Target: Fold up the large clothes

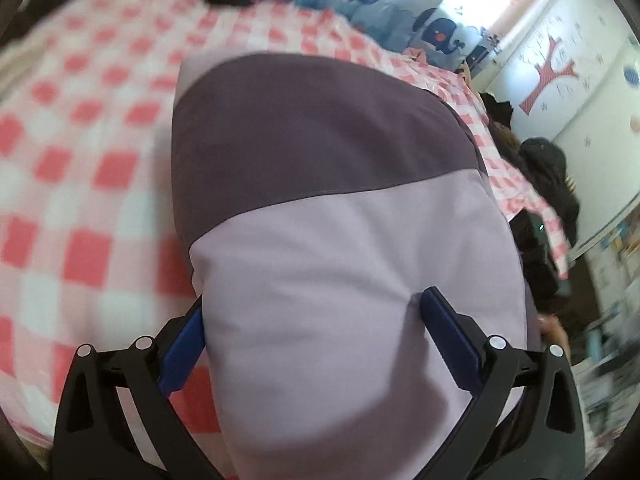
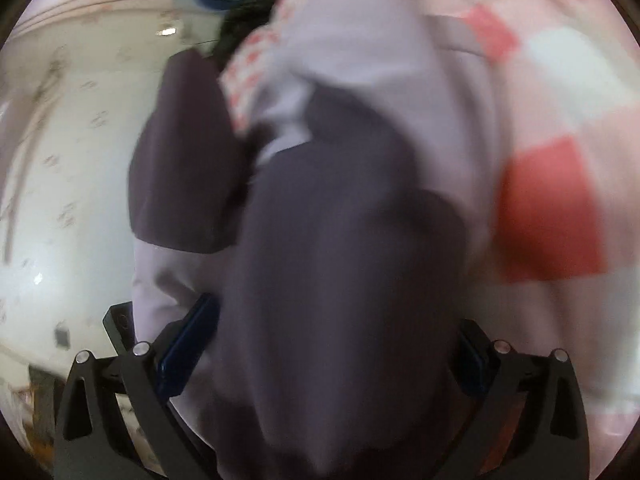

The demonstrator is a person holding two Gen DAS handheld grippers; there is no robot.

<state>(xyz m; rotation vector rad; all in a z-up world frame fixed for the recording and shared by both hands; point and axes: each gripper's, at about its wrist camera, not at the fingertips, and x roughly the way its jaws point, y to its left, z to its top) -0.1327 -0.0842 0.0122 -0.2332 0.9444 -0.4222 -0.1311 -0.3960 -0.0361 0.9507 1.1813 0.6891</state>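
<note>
A large garment (image 1: 340,208) in pale lilac and dark purple lies folded on a pink-and-white checked bedspread (image 1: 88,168). My left gripper (image 1: 316,320) has its blue-padded fingers (image 1: 440,320) wide apart, and the lilac end of the garment bulges between them. In the right wrist view the same garment (image 2: 352,240) fills the middle, bunched and blurred. My right gripper (image 2: 336,332) also has its fingers (image 2: 188,340) wide apart with thick dark purple cloth between them. Its right fingertip is hidden by cloth.
The checked bedspread (image 2: 560,200) covers the bed. A blue whale-print pillow (image 1: 400,4) lies at the bed's far end. A white wardrobe with a red tree sticker (image 1: 552,76) stands to the right, with dark clothes (image 1: 552,184) at the bed's edge.
</note>
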